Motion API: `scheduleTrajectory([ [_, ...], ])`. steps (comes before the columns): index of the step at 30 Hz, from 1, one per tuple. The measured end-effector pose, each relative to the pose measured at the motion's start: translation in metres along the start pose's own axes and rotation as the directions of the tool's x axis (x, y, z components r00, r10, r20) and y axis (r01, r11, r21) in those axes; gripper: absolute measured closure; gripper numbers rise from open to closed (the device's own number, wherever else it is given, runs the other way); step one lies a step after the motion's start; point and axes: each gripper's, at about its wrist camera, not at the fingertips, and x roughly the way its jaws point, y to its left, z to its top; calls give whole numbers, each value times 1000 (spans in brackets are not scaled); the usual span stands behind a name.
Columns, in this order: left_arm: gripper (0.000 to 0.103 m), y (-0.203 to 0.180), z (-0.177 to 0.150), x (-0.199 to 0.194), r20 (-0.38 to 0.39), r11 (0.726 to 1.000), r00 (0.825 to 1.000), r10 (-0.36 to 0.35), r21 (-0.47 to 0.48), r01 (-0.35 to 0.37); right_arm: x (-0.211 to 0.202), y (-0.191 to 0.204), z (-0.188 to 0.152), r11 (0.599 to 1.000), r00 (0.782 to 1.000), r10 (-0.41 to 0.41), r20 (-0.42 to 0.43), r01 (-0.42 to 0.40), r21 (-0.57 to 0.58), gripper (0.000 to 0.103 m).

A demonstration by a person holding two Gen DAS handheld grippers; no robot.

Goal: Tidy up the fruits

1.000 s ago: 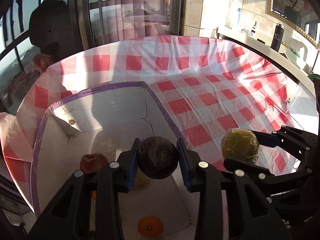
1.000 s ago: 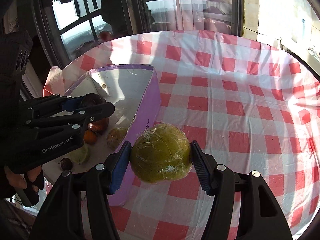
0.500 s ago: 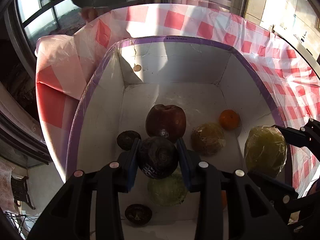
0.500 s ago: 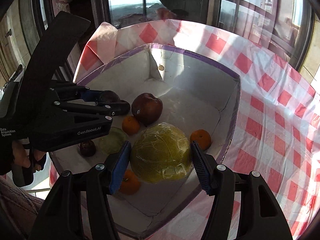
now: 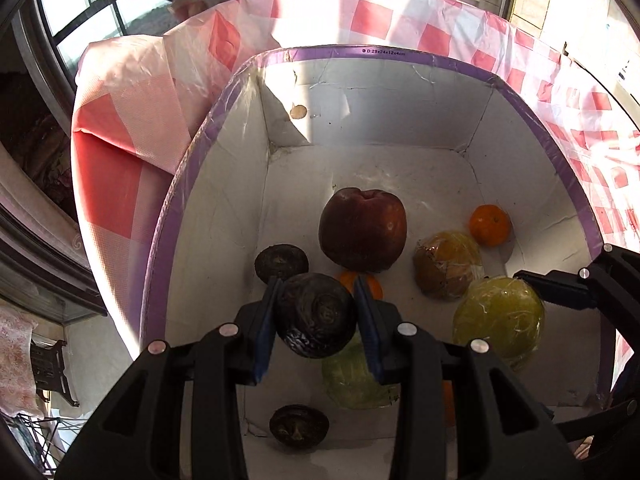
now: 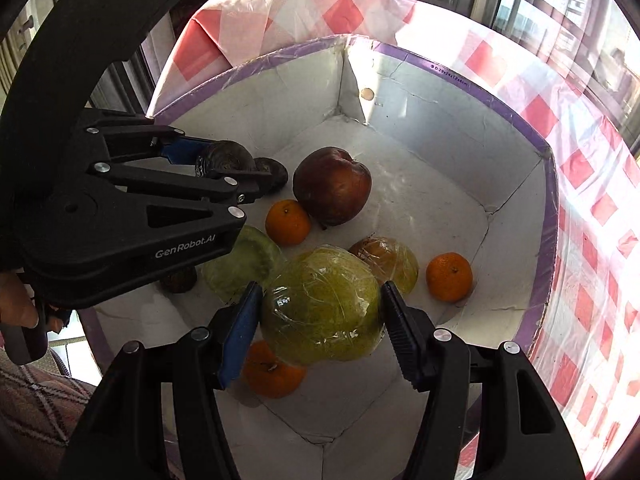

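My left gripper is shut on a dark wrinkled fruit and holds it above the floor of the white box with a purple rim. My right gripper is shut on a plastic-wrapped green fruit, also held over the box. That green fruit shows in the left wrist view; the dark fruit shows in the right wrist view. In the box lie a dark red apple, several mandarins, a wrapped brownish fruit and a pale green wrapped fruit.
The box stands on a red-and-white checked tablecloth. Two more dark small fruits lie in the box. Windows and a dark frame are behind the table. A hand holds the left gripper's handle.
Both grippers moved from over the tablecloth to over the box and have lowered further into it, each keeping its fruit.
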Motion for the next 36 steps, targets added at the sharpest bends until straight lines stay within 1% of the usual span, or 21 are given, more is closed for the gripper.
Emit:
scheduleTrajectory([
  [4,64,-1,2,1,5,1000,1000,2,6,-2,-1,-2,0,1000,1000,-14,-3,14,12,43],
  [7,55,0,3,2,2,1000,1000,-4,2,4,0,-3,1,999,999,-30,-16,31,17,43],
  [9,43,2,4,0,5,1000,1000,-16,-10,16,-3,-4,2,999,1000,-31,-1,31,32,41],
  [11,38,1,6,-3,9,1000,1000,-28,-5,28,-7,-6,4,998,999,-34,8,34,49,33],
  [13,20,0,5,-5,28,1000,999,-23,-8,23,-10,-8,6,997,999,-45,19,44,57,29],
  [14,11,2,5,-9,50,1000,998,-24,-15,24,-12,-9,6,997,998,-51,24,49,58,26],
  [16,11,4,7,-20,98,999,995,-23,-23,25,-16,-10,7,996,997,-65,34,63,64,22],
  [17,11,5,8,-27,132,999,991,-17,-29,21,-17,-11,7,995,997,-71,35,69,69,20],
  [18,7,7,10,-35,172,999,985,-12,-34,18,-18,-12,7,994,996,-77,34,74,74,19],
  [20,2,7,13,-52,247,999,969,20,-45,-9,-20,-15,6,993,996,-82,35,79,88,17],
  [21,2,7,15,-59,278,998,960,43,-49,-30,-22,-16,6,992,996,-85,36,81,96,17],
  [24,2,3,20,-76,326,993,938,118,-65,-102,-26,-21,5,989,996,-83,33,78,128,17],
  [25,2,2,22,-78,321,990,936,141,-71,-125,-28,-22,5,987,996,-79,30,74,141,17],
  [26,2,1,24,-76,293,988,944,150,-73,-135,-29,-24,4,986,997,-70,26,65,152,17],
  [27,2,3,25,-73,239,987,959,152,-82,-136,-30,-25,5,986,998,-60,24,56,160,17],
  [28,2,5,25,-66,181,988,974,139,-92,-124,-31,-25,5,985,998,-55,19,52,162,17],
  [29,2,6,24,-60,132,991,985,109,-96,-97,-31,-25,6,985,998,-57,12,54,162,17],
  [30,2,6,22,-54,101,993,991,88,-91,-79,-31,-24,6,985,998,-62,2,61,160,17],
  [32,2,3,18,-47,77,994,993,93,-64,-88,-30,-24,6,985,998,-69,-13,70,160,17],
  [34,2,-2,13,-43,56,996,996,75,-42,-72,-28,-25,5,982,997,-69,-25,73,174,17],
  [36,2,-6,10,-42,48,997,996,72,-26,-71,-28,-27,2,980,997,-69,-34,74,187,17],
])
